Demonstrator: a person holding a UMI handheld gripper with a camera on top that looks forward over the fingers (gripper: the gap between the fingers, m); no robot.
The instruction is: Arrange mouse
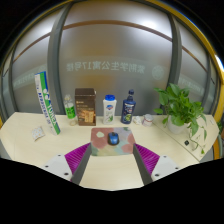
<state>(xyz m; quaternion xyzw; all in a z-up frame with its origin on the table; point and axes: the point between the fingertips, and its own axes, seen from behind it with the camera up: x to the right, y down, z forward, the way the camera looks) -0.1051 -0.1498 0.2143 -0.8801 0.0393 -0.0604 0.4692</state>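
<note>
**Clerk:** Since the count runs from the left edge of the desk [30,130], what is entered first?

**Keeper:** Item one, a tall cylindrical tube [45,92], green and white, upright near the back left. Item two, a small green-and-white bottle [70,109], upright just right of the tube. Item three, a brown carton [86,105], upright, close beside the bottle.

**Clerk:** And toward the middle?

**Keeper:** Item four, a short white bottle [108,109] just right of the carton. Item five, a dark blue bottle [128,107] with a white cap, upright, a little right of that. All five stand in a row along the back edge, before a glass wall [110,50] bearing a line of lettering.

**Clerk:** The mouse?

**Keeper:** Item six, a dark mouse [115,139], lying on a small patterned mouse mat [101,132]. The mat sits mid-desk, forward of the bottle row and just ahead of the fingers. Nothing touches the mouse but the mat.

**Clerk:** The right side?

**Keeper:** Item seven, a small white object [148,119] by the back edge, too small to identify. Item eight, a leafy potted plant [181,104] at the back right corner, its trailing stems reaching the desk's right edge.

**Clerk:** The tool?

**Keeper:** One gripper [112,159], fingers spread wide, magenta pads [77,156] facing inward, nothing held. It hangs short of the mat.
</note>
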